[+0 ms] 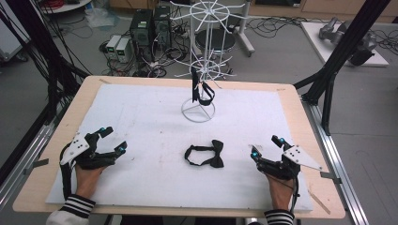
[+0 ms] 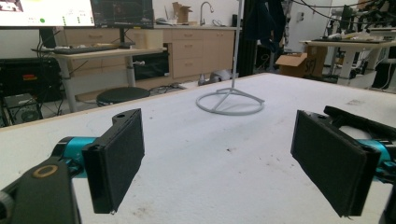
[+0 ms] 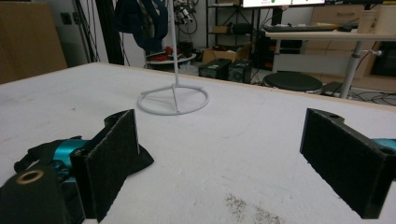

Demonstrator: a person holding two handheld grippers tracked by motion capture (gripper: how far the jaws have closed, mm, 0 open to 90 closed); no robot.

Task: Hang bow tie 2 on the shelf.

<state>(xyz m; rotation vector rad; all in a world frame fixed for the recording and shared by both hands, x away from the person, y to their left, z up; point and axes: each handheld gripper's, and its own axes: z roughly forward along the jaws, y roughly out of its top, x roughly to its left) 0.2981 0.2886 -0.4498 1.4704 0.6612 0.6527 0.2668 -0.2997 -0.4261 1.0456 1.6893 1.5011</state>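
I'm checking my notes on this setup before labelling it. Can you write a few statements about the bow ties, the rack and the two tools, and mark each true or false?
1. A black bow tie lies flat on the white mat, between the two tools. True.
2. The left tool is clamped on the bow tie. False: its jaws stand open over bare mat, well apart from it.
3. Another black bow tie hangs on the white rack. True.
4. The right tool is shut. False: its jaws stand wide open, with nothing between them.
5. The rack stands off the table, on the floor. False: its ring base rests on the mat.
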